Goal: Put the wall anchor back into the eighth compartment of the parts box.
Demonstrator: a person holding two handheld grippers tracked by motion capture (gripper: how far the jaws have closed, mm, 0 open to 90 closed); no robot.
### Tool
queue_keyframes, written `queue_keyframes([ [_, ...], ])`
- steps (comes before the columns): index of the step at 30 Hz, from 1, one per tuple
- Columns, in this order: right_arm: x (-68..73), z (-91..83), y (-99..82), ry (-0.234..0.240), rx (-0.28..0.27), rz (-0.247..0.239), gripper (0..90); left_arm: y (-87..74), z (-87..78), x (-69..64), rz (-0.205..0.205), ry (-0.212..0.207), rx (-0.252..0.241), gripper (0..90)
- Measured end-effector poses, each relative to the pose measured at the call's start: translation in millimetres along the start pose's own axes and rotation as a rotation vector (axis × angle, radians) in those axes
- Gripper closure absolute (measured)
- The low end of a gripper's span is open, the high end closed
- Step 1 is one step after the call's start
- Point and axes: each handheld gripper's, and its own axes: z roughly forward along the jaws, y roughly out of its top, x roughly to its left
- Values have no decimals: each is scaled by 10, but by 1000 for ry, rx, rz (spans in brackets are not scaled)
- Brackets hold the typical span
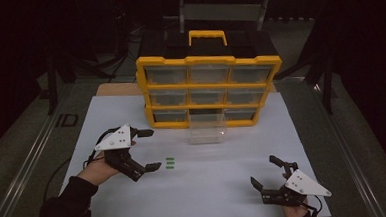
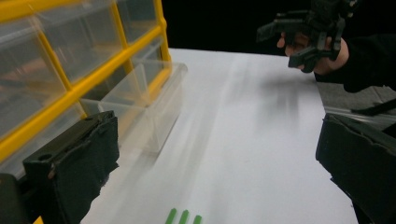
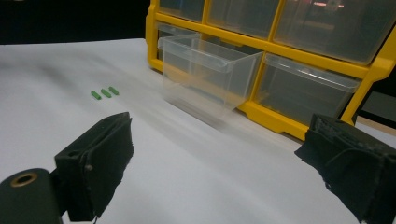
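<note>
On the white table top [image 1: 234, 166] three small green pieces [image 1: 170, 162] lie side by side, just to the right of the left gripper [image 1: 150, 149], whose jaws stand wide apart with nothing between them; one jaw reaches above the pieces and the other level with them, so the pieces sit close beside the jaw tips without touching either; in the left gripper view the green pieces [image 2: 184, 217] show at the bottom edge, on the bare surface between the two black jaws and slightly ahead of them; the person's left hand [image 1: 98, 168] holds this gripper from the near-left side of the table; the right gripper [image 1: 269, 174] rests well apart from the pieces, at the near-right of the table, its jaws also spread open and empty; in the right gripper view the green pieces [image 3: 104, 93] lie far off to the left; a clear plastic drawer [image 1: 207, 129] stands pulled out from the bottom row of the yellow drawer cabinet [image 1: 210, 90], resting on the table just in front of it, beyond and to the right of the pieces; the other drawers sit closed in their frame.
</note>
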Motion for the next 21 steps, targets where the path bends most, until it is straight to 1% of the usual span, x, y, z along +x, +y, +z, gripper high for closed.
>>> queue_keyframes([
  [1, 0, 1, -2, -2, 1, -1, 80, -13, 18, 18, -2, -5, 13, 0],
  [3, -1, 1, -3, -1, 2, -1, 80, -31, 38, 31, -2, -9, 21, 0],
  [4, -4, 0, -7, -2, 4, 3, 80, -72, 78, 49, 20, 3, 54, 0],
  [5, -4, 0, -8, -2, 6, 3, 80, -99, 100, 52, 38, 12, 64, 0],
  [6, -3, 0, -10, -2, 5, 5, 80, -129, 132, 70, 41, 22, 85, 0],
  [7, -3, 0, -10, -2, 5, 5, 80, -129, 132, 70, 41, 22, 85, 0],
  [8, -2, 3, -12, 0, 7, 3, 80, -173, 175, 99, 26, 19, 99, 0],
  [9, -2, 3, -12, 0, 7, 3, 80, -173, 175, 99, 26, 19, 99, 8],
  [10, 0, 6, -14, 2, 7, 4, 80, -205, 193, 112, 38, 27, 110, 75],
  [11, -2, 7, -15, 3, 9, 3, 80, -247, 225, 140, 39, 29, 122, 113],
  [12, -3, 9, -17, 3, 9, 3, 80, -271, 243, 157, 34, 21, 122, 139],
  [13, -2, 11, -20, 4, 10, 4, 80, -271, 243, 157, 34, 21, 122, 141],
  [14, -2, 12, -22, 5, 12, 6, 80, -296, 264, 172, 37, 15, 120, 178],
  [15, -2, 12, -22, 5, 12, 6, 80, -319, 284, 188, 41, 15, 126, 178],
  [16, 2, 15, -26, 7, 14, 10, 80, -359, 335, 226, 27, -5, 140, 247],
  [18, 3, 17, -25, 9, 14, 8, 80, -395, 387, 249, 19, -23, 148, 282],
  [19, 3, 18, -26, 9, 14, 7, 80, -395, 387, 249, 19, -23, 148, 312],
  [20, 2, 18, -27, 10, 15, 8, 80, -426, 441, 271, 15, -30, 159, 337],
  [21, 2, 18, -27, 10, 15, 8, 80, -426, 441, 271, 15, -30, 159, 342],
])
